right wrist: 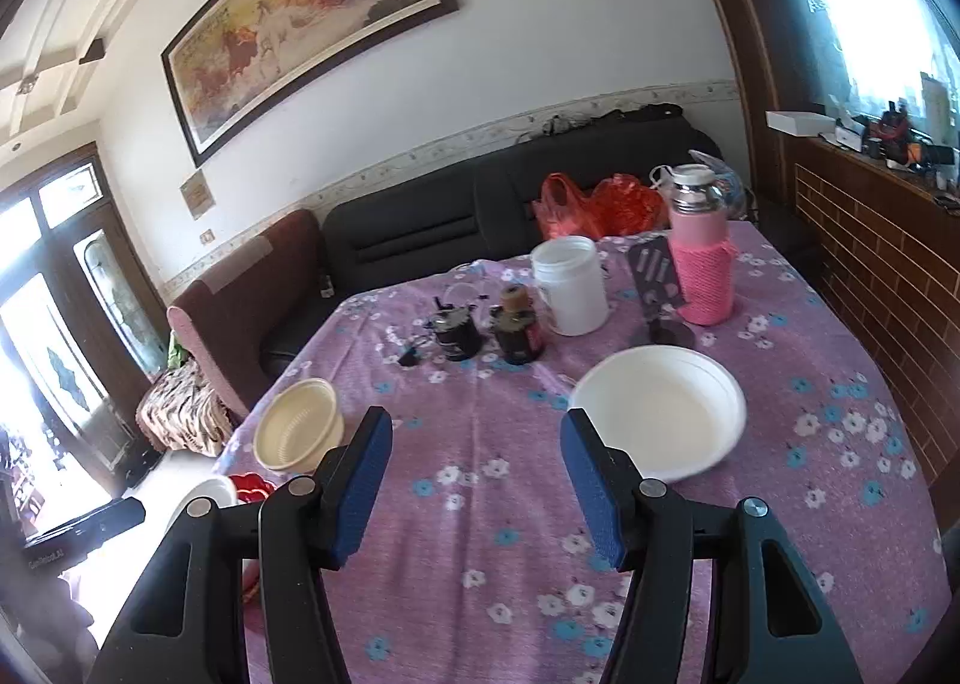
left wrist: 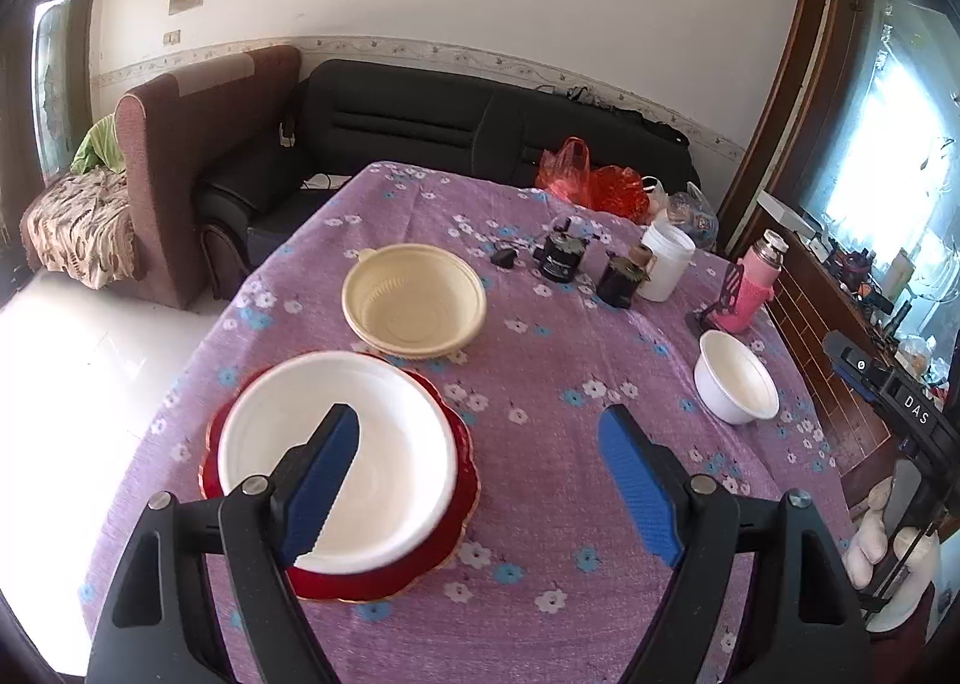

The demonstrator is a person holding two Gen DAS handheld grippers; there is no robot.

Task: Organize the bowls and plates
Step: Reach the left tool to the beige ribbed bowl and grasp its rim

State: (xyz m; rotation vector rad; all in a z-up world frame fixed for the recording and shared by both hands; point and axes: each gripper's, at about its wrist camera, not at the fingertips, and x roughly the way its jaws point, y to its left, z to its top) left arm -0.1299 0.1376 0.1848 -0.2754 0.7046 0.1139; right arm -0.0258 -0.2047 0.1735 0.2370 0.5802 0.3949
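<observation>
From my left wrist I see the big white bowl (left wrist: 360,462) sitting inside the red plate (left wrist: 462,480), and my right wrist catches only a sliver of each at its lower left edge. My right wrist, though, shows the small white bowl (right wrist: 660,411) large and close, while the left view has it off to the right near the desk's edge. The cream bowl (left wrist: 414,300) stands just beyond the red plate, touching or almost touching its far rim; I cannot tell which.

Past the cream bowl, farther across the purple flowered desk (left wrist: 540,504), stand two dark jars (right wrist: 459,333), a white tub (right wrist: 570,285), a pink flask (right wrist: 702,264) with a dark slotted spatula (right wrist: 657,270) leaning beside it, and red plastic bags (right wrist: 600,207) at the far edge. A black sofa (left wrist: 420,126) runs behind the desk. In the left view, my tool's left finger hides part of the big white bowl.

My left tool (left wrist: 480,474) hangs released, jaws wide, nothing between them, one finger (left wrist: 324,474) above the big white bowl. My right tool (right wrist: 474,474) is likewise released and empty, above bare cloth between the cream bowl and the small white bowl.
</observation>
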